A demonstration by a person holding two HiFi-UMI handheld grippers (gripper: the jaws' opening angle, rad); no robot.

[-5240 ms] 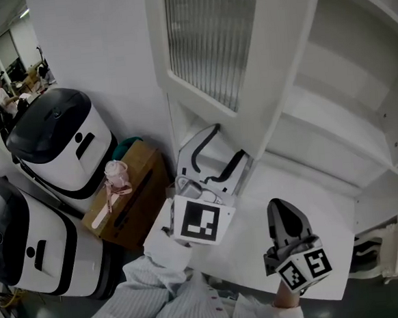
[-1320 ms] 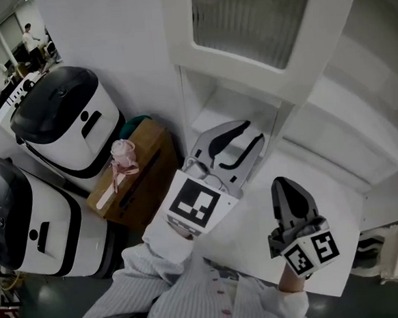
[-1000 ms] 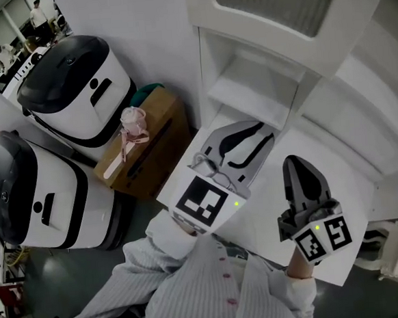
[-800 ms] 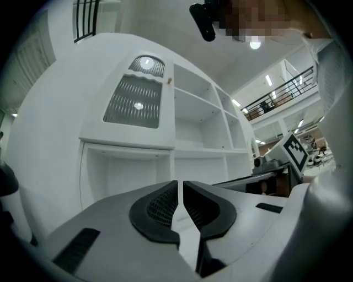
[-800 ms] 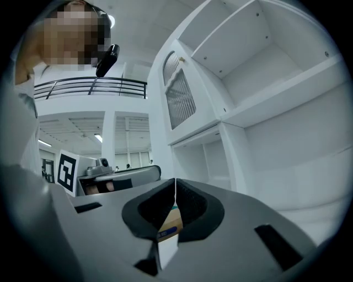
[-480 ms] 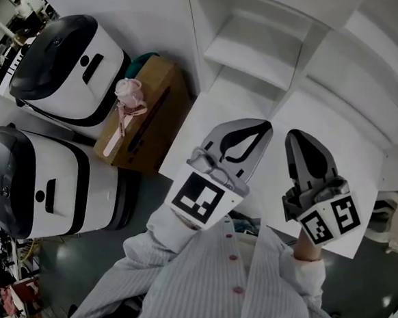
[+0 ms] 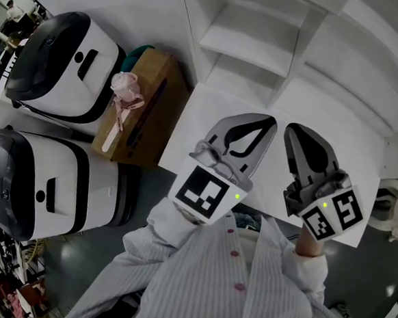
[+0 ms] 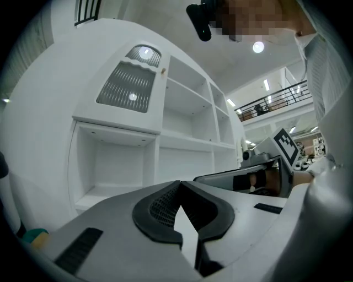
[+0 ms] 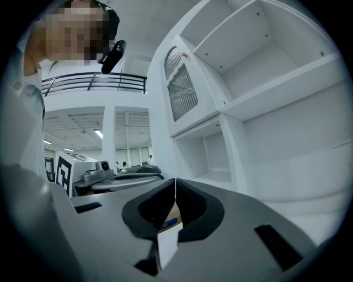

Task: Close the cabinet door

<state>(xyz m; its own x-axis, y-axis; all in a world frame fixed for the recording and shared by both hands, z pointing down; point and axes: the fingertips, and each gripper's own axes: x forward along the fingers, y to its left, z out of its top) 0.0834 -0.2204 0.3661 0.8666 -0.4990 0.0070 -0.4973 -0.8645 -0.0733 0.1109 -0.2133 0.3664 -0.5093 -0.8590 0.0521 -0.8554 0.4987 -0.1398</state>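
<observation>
Now the left gripper (image 8: 179, 184) and the right gripper (image 9: 175, 182) hover side by side over the front edge of the white cabinet (image 8: 187, 146), each with its jaws pressed together on nothing. The cabinet door (image 8: 129, 88), ribbed glass in a white frame, lies flat across the cabinet's upper left corner, well apart from both.

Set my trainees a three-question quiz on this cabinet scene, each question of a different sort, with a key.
1. True or false: the left hand-held gripper grips the ribbed-glass cabinet door.
2. The item lying on the cardboard box is: A pink, B green, C blue?
3. Fill in: the jaws of the right hand-held gripper are ____.
Key: 1 false, its jaws are shut on nothing, away from the door; 2 A; 3 shut.
</observation>
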